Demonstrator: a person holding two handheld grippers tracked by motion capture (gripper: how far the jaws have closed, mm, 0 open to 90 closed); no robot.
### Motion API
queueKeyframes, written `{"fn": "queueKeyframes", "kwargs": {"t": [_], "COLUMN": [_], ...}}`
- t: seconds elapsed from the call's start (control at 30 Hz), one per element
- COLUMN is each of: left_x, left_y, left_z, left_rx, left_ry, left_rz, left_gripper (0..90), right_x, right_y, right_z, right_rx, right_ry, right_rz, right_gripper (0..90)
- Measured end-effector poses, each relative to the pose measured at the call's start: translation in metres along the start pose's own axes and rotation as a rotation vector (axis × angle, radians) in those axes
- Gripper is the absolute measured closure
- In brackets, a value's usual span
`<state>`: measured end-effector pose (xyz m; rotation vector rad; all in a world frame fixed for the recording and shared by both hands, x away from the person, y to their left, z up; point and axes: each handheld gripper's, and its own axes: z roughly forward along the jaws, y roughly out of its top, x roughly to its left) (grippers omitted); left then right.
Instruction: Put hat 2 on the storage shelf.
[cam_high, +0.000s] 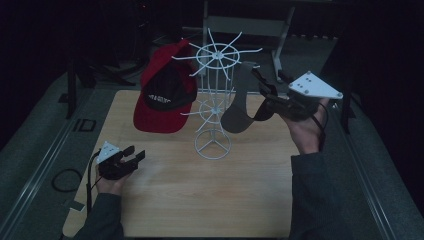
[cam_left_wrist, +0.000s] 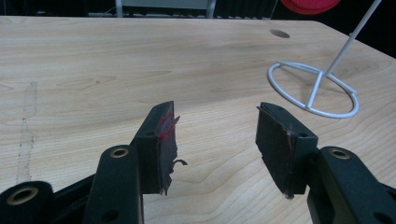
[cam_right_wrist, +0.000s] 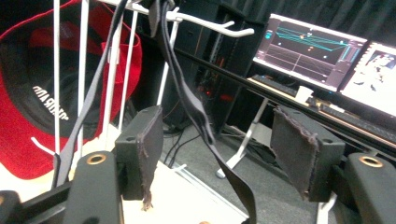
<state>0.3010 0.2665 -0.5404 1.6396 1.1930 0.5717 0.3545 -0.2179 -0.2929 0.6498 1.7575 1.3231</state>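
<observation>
The grey cap (cam_high: 239, 102) hangs on the white rack (cam_high: 214, 100), its strap (cam_right_wrist: 196, 112) between the wide, unclosed jaws of the right gripper (cam_high: 265, 97). If that gripper is drawn back carelessly, the strap could be snagged and the cap pulled off. The left gripper (cam_high: 131, 159) is held wide and empty over the desk (cam_high: 200, 195).

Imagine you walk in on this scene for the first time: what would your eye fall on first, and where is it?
The red cap hanging on the left side of the white wire rack, which stands at the middle of the wooden table. Next, the grey cap hanging on the rack's right side, with the right gripper at it, jaws open. The left gripper rests low near the table's left edge, jaws open.
</observation>
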Motion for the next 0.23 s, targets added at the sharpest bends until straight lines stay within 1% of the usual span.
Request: {"fn": "queueKeyframes", "kwargs": {"t": [0.07,0.13,0.23], "left_x": [0.0,-0.0002,-0.0004], "left_y": [-0.0001,-0.0001,0.0], "left_z": [0.0002,0.0004,0.0004], "left_rx": [0.0,-0.001,-0.001], "left_ry": [0.001,0.001,0.002], "left_rz": [-0.002,-0.001,-0.002], "left_gripper": [48.0,48.0,48.0], "right_x": [-0.0008,-0.0001,-0.0005], "right_y": [-0.0023,-0.0045,-0.0053], "right_z": [-0.0024,-0.0038,-0.005], "right_rx": [0.002,0.009,0.003], "right_ry": [-0.006,-0.013,-0.015], "right_rz": [0.004,-0.012,-0.016], "right_gripper": [33.1,32.5,32.3]}}
